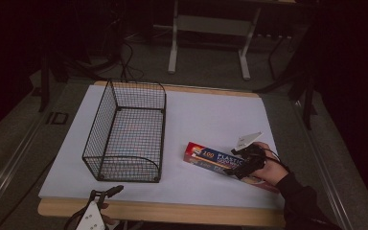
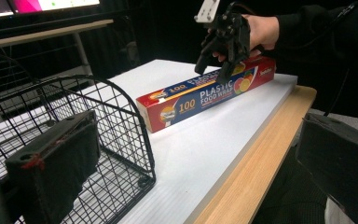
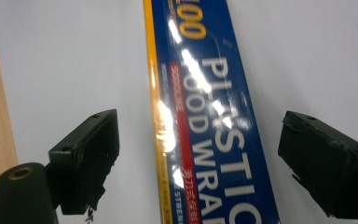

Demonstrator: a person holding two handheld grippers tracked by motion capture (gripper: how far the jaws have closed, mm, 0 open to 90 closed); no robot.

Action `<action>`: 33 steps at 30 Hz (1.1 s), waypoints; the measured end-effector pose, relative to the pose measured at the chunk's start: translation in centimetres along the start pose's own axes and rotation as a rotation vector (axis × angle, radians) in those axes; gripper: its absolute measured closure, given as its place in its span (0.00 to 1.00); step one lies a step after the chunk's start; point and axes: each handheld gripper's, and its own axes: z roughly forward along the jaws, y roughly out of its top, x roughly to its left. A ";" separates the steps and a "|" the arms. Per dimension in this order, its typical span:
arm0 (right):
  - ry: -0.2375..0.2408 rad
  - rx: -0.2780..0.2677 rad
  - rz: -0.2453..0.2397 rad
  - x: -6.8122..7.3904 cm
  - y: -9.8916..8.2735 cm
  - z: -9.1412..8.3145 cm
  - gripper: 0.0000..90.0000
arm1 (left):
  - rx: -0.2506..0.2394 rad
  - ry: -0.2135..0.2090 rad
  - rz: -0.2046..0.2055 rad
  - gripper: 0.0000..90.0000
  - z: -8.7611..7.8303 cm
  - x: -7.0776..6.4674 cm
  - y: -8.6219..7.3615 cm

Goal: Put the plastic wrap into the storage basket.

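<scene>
A long blue and red plastic food wrap box (image 1: 210, 157) lies flat on the white board, right of centre. My right gripper (image 1: 238, 169) hovers over the box's right half in a person's hand. It is open, with one jaw on each side of the box (image 3: 214, 116) and not touching it. My left gripper (image 1: 106, 192) is low at the table's front left edge, open and empty. In the left gripper view its jaws frame the box (image 2: 200, 95), the basket and the right gripper (image 2: 223, 56) farther off.
An empty black wire basket (image 1: 98, 125) stands on the left half of the white board (image 1: 211, 115), its near corner (image 2: 142, 140) close to my left gripper. A wooden table edge (image 1: 172, 213) runs along the front. A metal table frame (image 1: 173, 43) stands behind.
</scene>
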 end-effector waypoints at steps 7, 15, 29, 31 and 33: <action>-0.008 0.112 0.006 -0.6 0.0 0.8 0.18 | 0.000 -0.001 0.001 0.00 0.0 0.0 0.0; 0.004 0.217 0.008 -0.7 0.2 1.5 0.27 | 0.001 -0.002 0.002 0.00 0.0 0.0 0.0; 0.004 0.397 -0.047 -0.6 1.4 2.2 0.40 | 0.006 -0.004 0.005 0.00 0.1 -0.1 0.0; 0.005 0.413 -0.047 -0.6 1.6 2.3 0.41 | 0.007 -0.005 0.004 0.00 0.1 -0.1 0.0; 0.000 0.420 -0.056 -0.5 1.7 2.2 0.42 | 0.007 -0.005 0.004 0.00 0.1 -0.1 0.0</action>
